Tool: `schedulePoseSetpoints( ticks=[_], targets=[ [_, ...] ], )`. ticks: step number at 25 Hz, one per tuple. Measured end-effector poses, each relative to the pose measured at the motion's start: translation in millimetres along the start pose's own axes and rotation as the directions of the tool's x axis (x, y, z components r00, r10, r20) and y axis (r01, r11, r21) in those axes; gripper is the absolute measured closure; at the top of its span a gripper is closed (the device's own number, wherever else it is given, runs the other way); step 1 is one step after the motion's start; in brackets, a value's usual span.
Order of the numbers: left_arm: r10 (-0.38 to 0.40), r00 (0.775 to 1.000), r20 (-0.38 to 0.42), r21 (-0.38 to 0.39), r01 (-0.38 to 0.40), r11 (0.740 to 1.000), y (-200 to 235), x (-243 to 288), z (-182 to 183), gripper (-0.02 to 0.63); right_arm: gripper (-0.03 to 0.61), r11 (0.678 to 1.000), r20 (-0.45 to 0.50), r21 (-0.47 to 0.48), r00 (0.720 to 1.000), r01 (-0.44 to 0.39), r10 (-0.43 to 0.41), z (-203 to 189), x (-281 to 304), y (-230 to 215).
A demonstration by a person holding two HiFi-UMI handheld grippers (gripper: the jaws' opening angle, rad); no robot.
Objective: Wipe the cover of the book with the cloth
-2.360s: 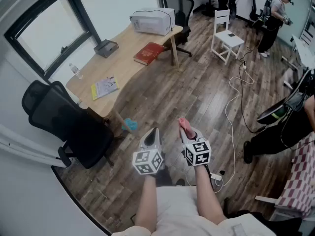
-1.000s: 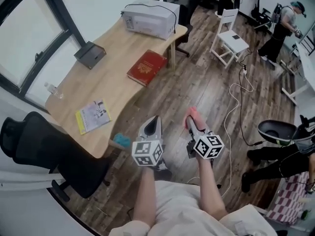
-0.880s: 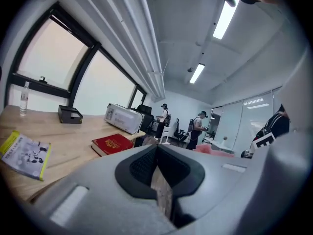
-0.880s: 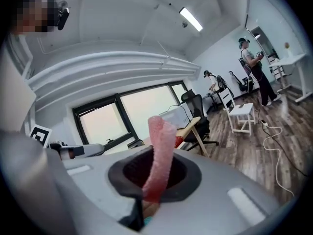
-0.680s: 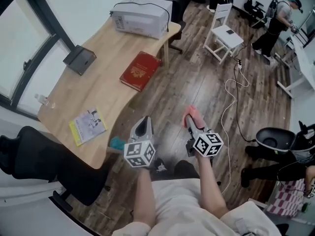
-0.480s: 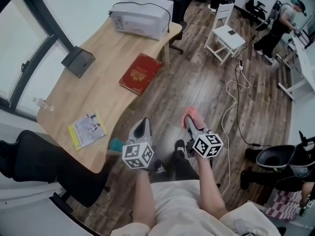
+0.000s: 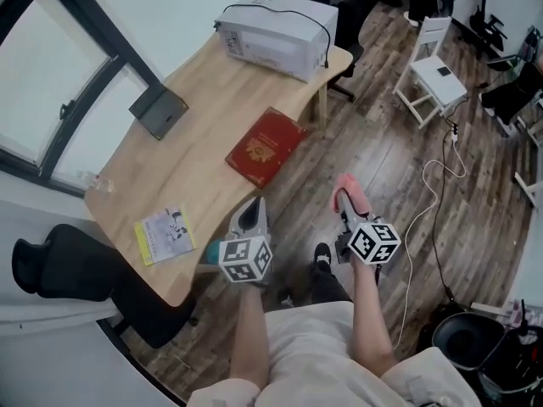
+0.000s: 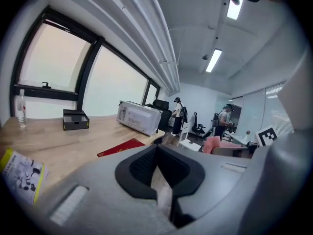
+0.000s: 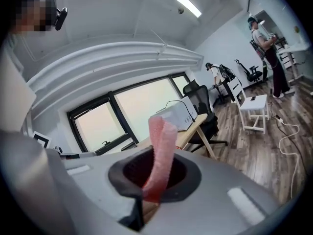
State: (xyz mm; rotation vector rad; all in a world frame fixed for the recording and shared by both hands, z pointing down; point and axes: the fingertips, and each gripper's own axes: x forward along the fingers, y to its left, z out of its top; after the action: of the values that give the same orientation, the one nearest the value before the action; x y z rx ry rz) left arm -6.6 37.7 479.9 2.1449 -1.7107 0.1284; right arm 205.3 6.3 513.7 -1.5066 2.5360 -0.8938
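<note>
1. Book (image 7: 265,147): red cover, lies flat on the desk (image 7: 191,155) at the edge facing the grippers, toward the microwave (image 7: 276,25) end.
2. Right gripper (image 7: 346,209): jaws clamped on the pink cloth (image 9: 159,151), which sticks up past the tips. It's over the wood floor, apart from the book.
3. Left gripper (image 7: 252,219): jaws closed together, nothing between. It's by the desk edge, near the book, not touching.
4. Also on the desk: black tray (image 7: 159,112) at the window edge, yellow booklet (image 7: 163,234) near the chair-end corner.

Right gripper (image 9: 146,196) pinching pink cloth (image 9: 161,146) upright.
</note>
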Motion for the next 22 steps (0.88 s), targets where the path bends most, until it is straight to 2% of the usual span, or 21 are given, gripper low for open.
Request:
schedulePoseSetpoints(
  ticks=[7, 15, 19, 22],
  targets=[
    [0.124, 0.992, 0.020, -0.014, -0.124, 0.992, 1.7, 61.8, 28.4, 0.606, 0.555, 0.994, -0.055, -0.052, 0.994, -0.095, 0.092, 50.9, 60.7, -36.6],
    [0.222, 0.974, -0.047, 0.001, -0.222, 0.975, 26.4, 85.0, 21.1, 0.604, 0.555, 0.982, -0.144, -0.084, 0.977, -0.171, 0.157, 52.2, 112.3, -44.3],
    [0.232, 0.968, -0.093, 0.055, -0.228, 0.972, 52.6, 88.5, 16.5, 0.604, 0.555, 0.979, -0.166, -0.096, 0.973, -0.178, 0.161, 49.4, 137.9, -37.9],
    [0.187, 0.969, -0.162, 0.135, -0.166, 0.977, 80.4, 97.5, 4.6, 0.603, 0.555, 0.969, -0.207, -0.146, 0.964, -0.199, 0.167, 45.3, 156.1, -25.2]
  ],
)
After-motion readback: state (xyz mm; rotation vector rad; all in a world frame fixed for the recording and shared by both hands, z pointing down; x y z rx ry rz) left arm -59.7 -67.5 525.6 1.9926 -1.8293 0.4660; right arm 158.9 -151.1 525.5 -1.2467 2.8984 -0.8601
